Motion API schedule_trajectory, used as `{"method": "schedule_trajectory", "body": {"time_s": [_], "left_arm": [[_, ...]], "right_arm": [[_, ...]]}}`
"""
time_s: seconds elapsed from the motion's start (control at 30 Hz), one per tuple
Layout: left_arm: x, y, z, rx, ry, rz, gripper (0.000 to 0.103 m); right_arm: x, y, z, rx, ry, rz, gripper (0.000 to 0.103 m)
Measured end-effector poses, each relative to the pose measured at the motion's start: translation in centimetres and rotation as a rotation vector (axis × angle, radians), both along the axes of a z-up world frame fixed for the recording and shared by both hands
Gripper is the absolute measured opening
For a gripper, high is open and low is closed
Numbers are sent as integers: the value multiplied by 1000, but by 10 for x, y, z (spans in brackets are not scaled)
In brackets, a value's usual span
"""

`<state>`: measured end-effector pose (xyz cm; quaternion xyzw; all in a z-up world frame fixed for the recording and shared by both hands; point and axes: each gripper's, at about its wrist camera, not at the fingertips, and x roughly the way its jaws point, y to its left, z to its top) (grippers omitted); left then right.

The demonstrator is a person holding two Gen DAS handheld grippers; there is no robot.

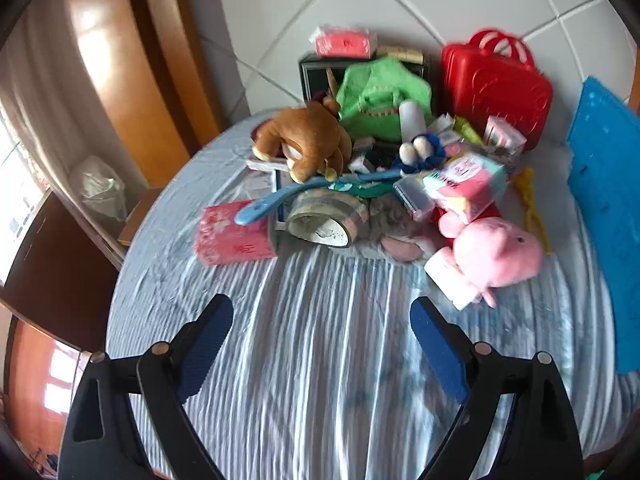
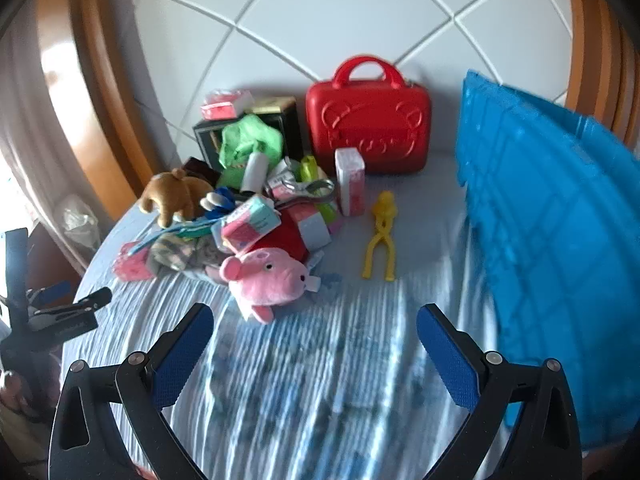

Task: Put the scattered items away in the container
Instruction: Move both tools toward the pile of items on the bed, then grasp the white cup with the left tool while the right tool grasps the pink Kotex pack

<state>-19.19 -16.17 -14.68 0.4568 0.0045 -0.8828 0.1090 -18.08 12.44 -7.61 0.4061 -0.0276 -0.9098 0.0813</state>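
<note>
Where the left wrist view looks along its own fingers, the left gripper (image 1: 322, 344) stands wide open over a blue-and-white striped bedsheet (image 1: 320, 360), its blue pads holding nothing. Beyond it, listed near to far: a pink box (image 1: 232, 234) at the left edge of the heap; a roll of patterned tape (image 1: 326, 218) just beside it, with a blue long-handled brush (image 1: 280, 198) lying across both; a pink plush pig (image 1: 496, 258) at the right, resting against a white packet; a pastel carton (image 1: 466, 186) above the pig; a brown plush dog (image 1: 308, 142) at the left rear; a green plush (image 1: 382, 98) leaning in front of a black box (image 1: 316, 74); a red hard case (image 1: 496, 84) upright against the white padded headboard (image 1: 400, 4). The blue container (image 1: 608, 200) stands at the far right, apart from the heap. In the right wrist view, the right gripper (image 2: 316, 354) is likewise spread wide and empty above the sheet. The pig (image 2: 268, 278) lies nearest, just ahead of the left finger. A yellow plastic clip toy (image 2: 382, 236) lies alone between the heap and the container (image 2: 560, 240), whose latticed blue wall fills the right side. A white-and-red carton (image 2: 351, 186) stands upright in front of the red case (image 2: 368, 132). The left gripper (image 2: 64, 312) shows at the left margin; its opening cannot be judged from here.
</note>
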Motion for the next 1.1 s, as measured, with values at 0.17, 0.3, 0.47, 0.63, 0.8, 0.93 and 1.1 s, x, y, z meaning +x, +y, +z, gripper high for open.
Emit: {"method": "schedule_trajectory", "body": {"time_s": [0.17, 0.3, 0.47, 0.63, 0.8, 0.93, 1.1], "left_arm": [[-40, 9, -26, 122, -45, -44, 91], [-57, 22, -45, 133, -66, -26, 91], [-70, 30, -77, 75, -145, 6, 91], [-83, 25, -91, 69, -172, 66, 91], [-99, 42, -100, 65, -190, 46, 91], [-116, 73, -108, 99, -189, -15, 91], [-132, 111, -133, 132, -231, -54, 91]], "right_arm": [[-47, -4, -33, 7, -91, -45, 103], [-80, -3, -54, 6, -142, -22, 103], [-115, -24, -79, -31, -202, 73, 103], [-142, -66, -113, -47, -270, 198, 103], [-159, -72, -150, 46, -319, 209, 103], [-166, -22, -156, 54, -323, 109, 103], [-176, 33, -160, 47, -339, -28, 103]]}}
